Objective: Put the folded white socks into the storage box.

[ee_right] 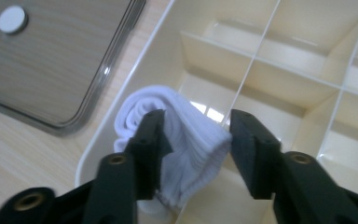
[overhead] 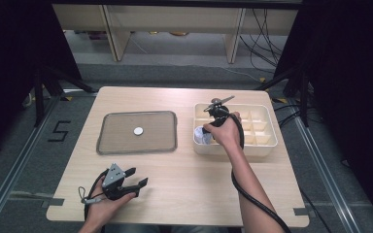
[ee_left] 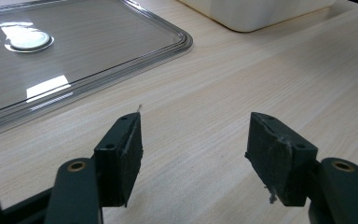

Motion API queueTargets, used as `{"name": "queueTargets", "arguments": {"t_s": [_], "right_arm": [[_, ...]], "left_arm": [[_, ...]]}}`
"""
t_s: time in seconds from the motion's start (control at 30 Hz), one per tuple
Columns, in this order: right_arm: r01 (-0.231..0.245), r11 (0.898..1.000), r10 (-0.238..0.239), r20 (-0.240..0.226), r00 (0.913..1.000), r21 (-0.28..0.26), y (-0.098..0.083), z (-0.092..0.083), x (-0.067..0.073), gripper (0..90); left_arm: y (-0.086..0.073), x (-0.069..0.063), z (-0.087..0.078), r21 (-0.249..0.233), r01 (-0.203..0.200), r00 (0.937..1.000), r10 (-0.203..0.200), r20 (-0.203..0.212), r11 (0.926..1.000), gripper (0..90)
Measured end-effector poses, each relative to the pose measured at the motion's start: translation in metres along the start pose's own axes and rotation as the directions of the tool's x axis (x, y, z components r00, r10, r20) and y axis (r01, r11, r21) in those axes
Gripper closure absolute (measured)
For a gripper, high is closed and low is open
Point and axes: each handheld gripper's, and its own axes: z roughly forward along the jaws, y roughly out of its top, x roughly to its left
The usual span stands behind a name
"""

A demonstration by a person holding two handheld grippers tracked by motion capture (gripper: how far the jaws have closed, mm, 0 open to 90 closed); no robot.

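Right gripper view: we see the rolled white sock point(ee_right: 186, 140) between our right gripper point(ee_right: 193, 140) jaws, grasped, long axis running away into the divided box point(ee_right: 261, 65).

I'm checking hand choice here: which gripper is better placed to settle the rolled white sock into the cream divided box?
Right. The right gripper already straddles the rolled white sock inside the cream divided box; the left gripper rests open over bare table.

A clear tray point(overhead: 137, 132) lies on the light wooden desk point(overhead: 189, 179). A small white disc point(overhead: 138, 130) rests near the tray's middle. A taped "5" point(overhead: 59, 131) marks the floor, left of the tray.
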Motion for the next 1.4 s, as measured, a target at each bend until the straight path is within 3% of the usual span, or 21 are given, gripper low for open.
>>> {"name": "queueTargets", "arguments": {"t_s": [0.03, 0.1, 0.2, 0.23, 0.3, 0.37, 0.4, 0.47, 0.53, 0.6, 0.63, 0.73, 0.77, 1.0, 1.07, 1.13, 1.23, 1.37, 1.4], "right_arm": [[-0.016, 1.000, 0.016, 0.003, 0.9999, 0.001, -0.001, -0.001, 0.001, 74.1], [0.020, 1.000, -0.020, 0.010, 0.9997, 0.001, -0.003, 0.000, 0.004, 81.9], [0.114, 0.993, -0.114, 0.020, 0.9933, -0.021, -0.004, 0.002, 0.010, 84.3], [0.096, 0.995, -0.096, 0.029, 0.9949, -0.001, -0.004, 0.002, 0.015, 84.7], [0.134, 0.991, -0.133, 0.035, 0.9904, -0.009, -0.004, 0.002, 0.018, 85.1], [0.138, 0.990, -0.138, 0.041, 0.9896, 0.000, -0.004, 0.005, 0.018, 85.3], [0.117, 0.993, -0.118, 0.034, 0.9925, 0.019, -0.005, 0.006, 0.019, 85.4], [0.131, 0.991, -0.132, 0.047, 0.9901, 0.023, -0.006, 0.011, 0.016, 85.6], [0.099, 0.995, -0.100, 0.039, 0.9942, 0.021, -0.007, 0.013, 0.016, 85.7], [0.125, 0.992, -0.127, 0.045, 0.9909, 0.025, -0.006, 0.013, 0.014, 85.7], [0.095, 0.994, -0.097, 0.047, 0.9941, 0.045, -0.006, 0.013, 0.017, 85.7], [0.126, 0.991, -0.128, 0.053, 0.9904, 0.039, -0.006, 0.015, 0.018, 85.8], [0.094, 0.994, -0.097, 0.048, 0.9942, 0.062, -0.006, 0.015, 0.020, 85.8], [0.079, 0.994, -0.082, 0.043, 0.9957, 0.070, -0.007, 0.016, 0.018, 84.4], [0.043, 0.998, -0.045, 0.030, 0.9985, 0.046, -0.008, 0.011, 0.015, 78.7], [0.036, 0.999, -0.036, 0.027, 0.9990, 0.008, -0.010, 0.004, 0.012, 71.5], [0.083, 0.993, -0.083, 0.002, 0.9966, -0.081, -0.013, -0.007, 0.006, 65.5], [0.116, 0.984, -0.115, 0.015, 0.9932, -0.135, -0.018, -0.020, 0.003, 59.3], [0.100, 0.986, -0.099, 0.012, 0.9950, -0.133, -0.020, -0.023, 0.004, 58.4]], "left_arm": [[0.000, 0.000, 0.000, -0.002, 0.001, 1.0000, -0.001, 0.000, 1.0000, 35.4], [0.000, 0.000, 0.000, -0.001, -0.001, 1.0000, 0.001, -0.001, 1.0000, 35.4], [0.000, 0.000, 0.000, -0.001, 0.000, 1.0000, 0.000, -0.001, 1.0000, 35.5], [0.000, 0.000, 0.000, -0.001, 0.000, 1.0000, 0.000, -0.001, 1.0000, 35.4], [0.000, 0.000, 0.000, -0.002, 0.000, 1.0000, 0.000, -0.001, 1.0000, 35.4], [0.000, 0.000, 0.000, -0.006, 0.002, 1.0000, -0.002, 0.000, 1.0000, 35.4], [0.000, 0.000, 0.000, -0.006, 0.003, 1.0000, -0.003, 0.001, 1.0000, 35.4], [0.000, 0.000, 0.000, -0.002, 0.000, 1.0000, 0.000, 0.001, 1.0000, 35.4], [0.000, 0.000, 0.000, -0.002, 0.000, 1.0000, 0.000, 0.001, 1.0000, 35.4], [0.000, 0.000, 0.000, -0.002, 0.000, 1.0000, 0.000, 0.001, 1.0000, 35.4], [0.000, 0.000, 0.000, -0.001, 0.000, 1.0000, 0.000, 0.000, 1.0000, 35.4], [0.000, -0.001, 0.000, 0.001, -0.005, 1.0000, 0.005, -0.002, 1.0000, 35.4], [0.000, -0.001, 0.000, 0.001, -0.006, 1.0000, 0.006, 0.000, 1.0000, 35.4], [0.000, -0.001, -0.001, -0.001, -0.005, 1.0000, 0.005, -0.007, 1.0000, 35.4], [0.000, 0.000, -0.002, 0.005, -0.003, 1.0000, 0.003, -0.008, 1.0000, 35.4], [0.000, 0.001, 0.000, 0.000, 0.003, 1.0000, -0.003, 0.002, 1.0000, 35.4], [0.000, 0.000, 0.000, 0.009, 0.003, 1.0000, -0.003, -0.008, 1.0000, 35.4], [0.000, 0.000, 0.000, 0.000, 0.000, 1.0000, 0.000, -0.007, 1.0000, 35.3], [0.000, 0.000, -0.001, -0.001, -0.001, 1.0000, 0.001, -0.008, 1.0000, 35.2]]}}
